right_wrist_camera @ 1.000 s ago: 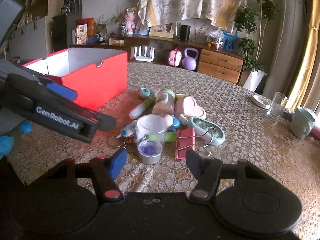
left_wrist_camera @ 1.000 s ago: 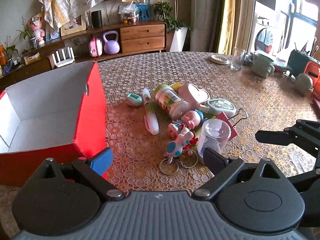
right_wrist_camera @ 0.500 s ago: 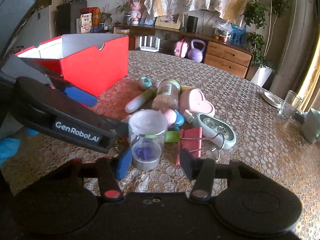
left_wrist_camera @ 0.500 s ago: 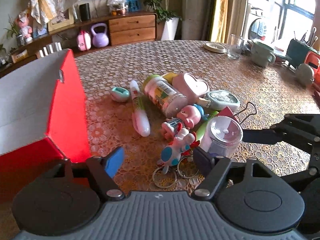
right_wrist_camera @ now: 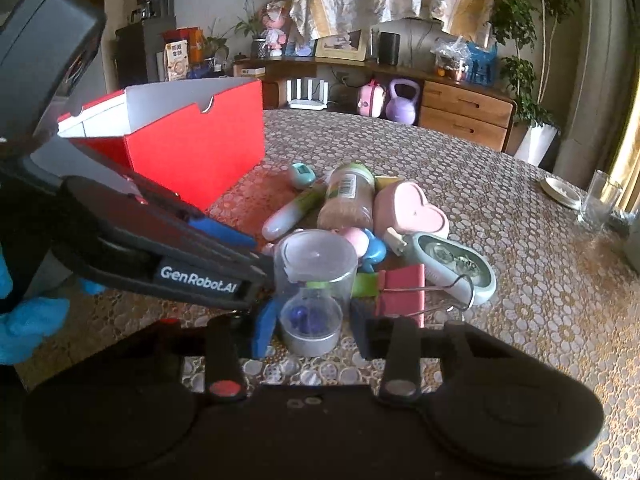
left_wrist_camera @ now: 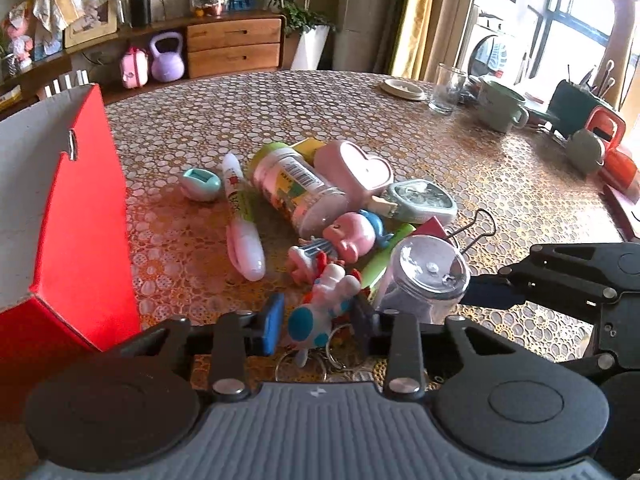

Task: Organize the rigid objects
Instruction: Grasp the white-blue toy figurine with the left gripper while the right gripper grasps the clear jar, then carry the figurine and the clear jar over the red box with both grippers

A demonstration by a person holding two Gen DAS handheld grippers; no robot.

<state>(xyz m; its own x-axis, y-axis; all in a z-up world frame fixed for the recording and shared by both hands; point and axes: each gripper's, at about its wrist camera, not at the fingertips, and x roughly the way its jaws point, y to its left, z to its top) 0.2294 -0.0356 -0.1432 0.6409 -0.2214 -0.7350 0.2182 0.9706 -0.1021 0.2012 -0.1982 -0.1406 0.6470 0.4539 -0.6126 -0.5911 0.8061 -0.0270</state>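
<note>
A pile of small objects lies on the table: a clear jar with a silver base (right_wrist_camera: pixel 314 292), a white-and-blue toy keychain (left_wrist_camera: pixel 320 312), a lying bottle (left_wrist_camera: pixel 298 188), a pink heart box (left_wrist_camera: pixel 354 170), a pink pen (left_wrist_camera: pixel 244 236), a pink binder clip (right_wrist_camera: pixel 402 294). My left gripper (left_wrist_camera: pixel 318 326) has closed in around the toy keychain, pads at its sides. My right gripper (right_wrist_camera: pixel 310 326) has closed in around the clear jar (left_wrist_camera: pixel 424 276), pads beside its base. The red box (left_wrist_camera: pixel 76 216) stands open at left (right_wrist_camera: pixel 188 144).
A glass (left_wrist_camera: pixel 446 88), a green mug (left_wrist_camera: pixel 502 108), a small plate (left_wrist_camera: pixel 402 90) and a red-handled item (left_wrist_camera: pixel 608 140) stand at the table's far right. A sideboard (right_wrist_camera: pixel 460 108) with a purple kettlebell is behind the table.
Both grippers moved forward into the pile and narrowed their jaws: the left around the toy keychain, the right around the clear jar.
</note>
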